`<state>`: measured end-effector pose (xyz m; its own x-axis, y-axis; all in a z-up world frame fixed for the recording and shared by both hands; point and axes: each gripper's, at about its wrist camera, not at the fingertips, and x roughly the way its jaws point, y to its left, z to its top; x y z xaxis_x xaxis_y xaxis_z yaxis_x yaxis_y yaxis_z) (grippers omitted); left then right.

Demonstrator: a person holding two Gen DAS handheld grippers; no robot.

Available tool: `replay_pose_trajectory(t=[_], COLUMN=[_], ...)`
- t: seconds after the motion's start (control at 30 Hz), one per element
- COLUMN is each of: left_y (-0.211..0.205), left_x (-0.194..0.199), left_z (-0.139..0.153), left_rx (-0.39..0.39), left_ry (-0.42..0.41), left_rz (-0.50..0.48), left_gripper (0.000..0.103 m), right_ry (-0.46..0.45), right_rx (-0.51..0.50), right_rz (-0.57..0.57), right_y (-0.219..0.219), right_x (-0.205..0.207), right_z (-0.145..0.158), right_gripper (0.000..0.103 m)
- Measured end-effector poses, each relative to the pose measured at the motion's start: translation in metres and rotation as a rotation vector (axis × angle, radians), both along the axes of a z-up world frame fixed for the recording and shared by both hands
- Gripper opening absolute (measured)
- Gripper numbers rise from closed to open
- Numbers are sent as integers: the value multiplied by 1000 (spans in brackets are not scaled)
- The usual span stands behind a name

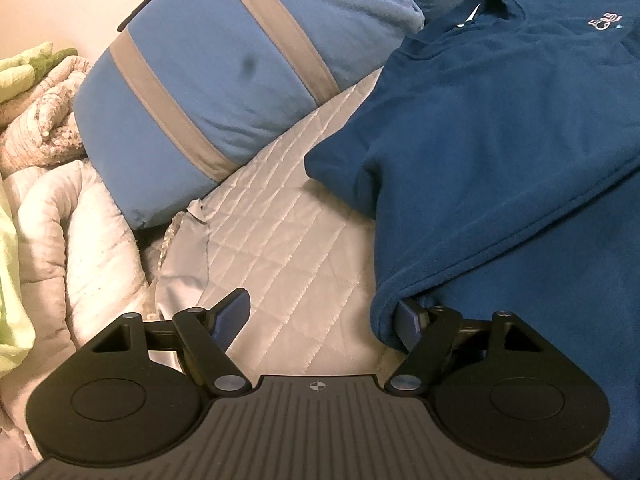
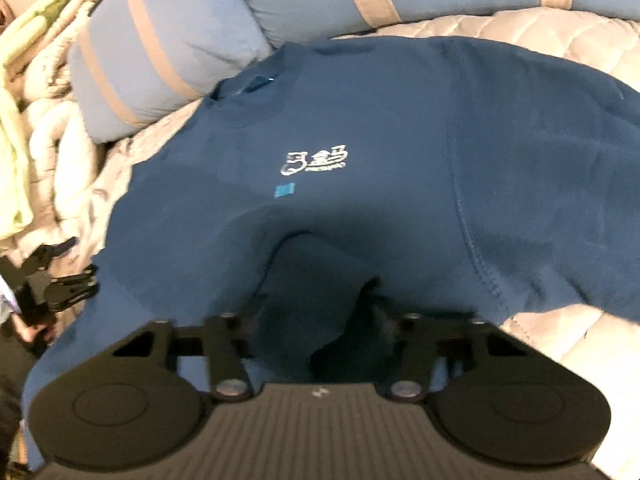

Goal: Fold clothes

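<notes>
The shirt point(image 1: 500, 152) is lying flat on the quilt point(image 1: 288, 208), collar toward the pillows point(image 1: 192, 92). The left gripper point(image 1: 324, 316) is standing released, one finger point(image 1: 408, 320) tucked under the shirt's edge. The right gripper point(image 2: 320, 320) is buried in shirt cloth; its grip cannot be told.

White chest logo point(image 2: 318, 161) on the blue shirt point(image 2: 400, 152): stylised characters, not legible. Small light-blue square mark point(image 2: 284, 190) just under it, no text. Same logo point(image 1: 606, 23) shows far right in the left wrist view, also unreadable.
</notes>
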<state>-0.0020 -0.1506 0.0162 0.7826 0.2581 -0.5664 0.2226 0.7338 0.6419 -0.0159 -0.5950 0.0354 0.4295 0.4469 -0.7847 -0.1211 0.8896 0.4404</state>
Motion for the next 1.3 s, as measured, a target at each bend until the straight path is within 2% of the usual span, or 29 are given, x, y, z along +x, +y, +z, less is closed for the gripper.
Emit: replay_pose_trajectory(t=[0.03, 0.07, 0.23, 0.4, 0.47, 0.57, 0.63, 0.73, 0.8, 0.87, 0.93, 1.1, 1.17, 1.23, 1.3], left_y=[0, 1, -1, -11, -15, -19, -19, -16, -13, -9, -2, 24, 40, 57, 76], left_x=[-1, -1, -4, -8, -10, -12, -14, -21, -27, -32, -38, -58, -65, -71, -75], left_z=[2, 5, 15, 15, 12, 6, 7, 11, 15, 19, 22, 41, 58, 79, 104], left_rx=[-2, -7, -24, -2, 14, 53, 50, 39, 31, 18, 5, -36, -54, -72, -98], left_ry=[-3, -7, -20, -24, -15, -8, 2, 8, 15, 33, 52, 76, 78, 65, 53], left_rz=[-2, -3, -24, -68, -86, -96, -94, -103, -115, -116, -110, -86, -68, -43, -13], left_gripper=[75, 75, 75, 75, 76, 76, 76, 76, 76, 76, 76, 76, 76, 76, 76], right_ry=[0, -1, -43, -88, -90, -80, -68, -82, -102, -130, -158, -213, -232, -254, -276], right_rx=[-11, -19, -46, -85, -102, -152, -196, -229, -228, -226, -227, -245, -250, -264, -274], right_rz=[-12, -25, -63, -56, -55, -53, -55, -61, -76, -67, -55, -62, -67, -70, -74], right_y=[0, -1, -11, -22, -25, -24, -19, -16, -17, -17, -19, -32, -39, -44, -48], right_x=[-1, -2, -15, -29, -31, -29, -27, -27, -30, -34, -38, -48, -53, -58, -62], right_z=[2, 5, 33, 67, 74, 67, 57, 50, 53, 60, 68, 87, 93, 101, 109], right_gripper=[6, 3, 2, 1, 1, 2, 20, 55, 71, 74, 83, 87, 91, 100, 103])
